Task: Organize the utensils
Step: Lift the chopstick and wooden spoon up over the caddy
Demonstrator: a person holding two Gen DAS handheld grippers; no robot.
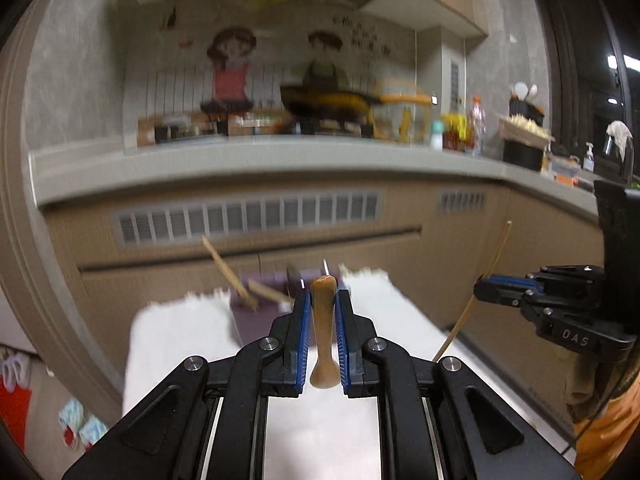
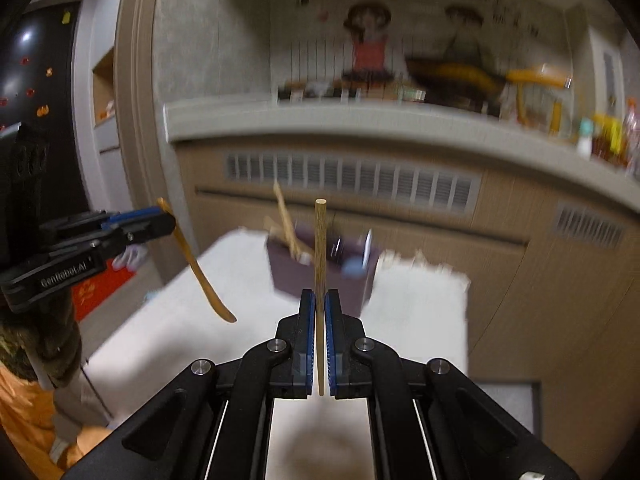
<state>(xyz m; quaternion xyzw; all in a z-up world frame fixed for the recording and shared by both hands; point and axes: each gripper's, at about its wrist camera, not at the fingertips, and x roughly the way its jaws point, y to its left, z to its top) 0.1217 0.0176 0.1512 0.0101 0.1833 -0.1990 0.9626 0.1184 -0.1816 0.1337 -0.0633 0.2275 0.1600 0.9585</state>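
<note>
My left gripper [image 1: 322, 300] is shut on a brown wooden spoon [image 1: 323, 328], held by its handle above the white table; it also shows in the right wrist view [image 2: 160, 220], with the spoon [image 2: 200, 272] hanging down. My right gripper [image 2: 319, 300] is shut on a thin wooden chopstick [image 2: 320, 248], which stands upright between the fingers. In the left wrist view the right gripper [image 1: 486, 290] shows at the right with the chopstick [image 1: 492, 264]. A dark purple utensil box [image 2: 296, 276] at the table's far edge holds several wooden and metal utensils [image 2: 286, 224].
The white table [image 1: 192, 332] lies below both grippers. Behind it run brown cabinets [image 1: 256, 256] under a grey countertop [image 1: 280, 160] with a wok, bottles and containers. A dark fridge [image 2: 36, 92] stands at the left.
</note>
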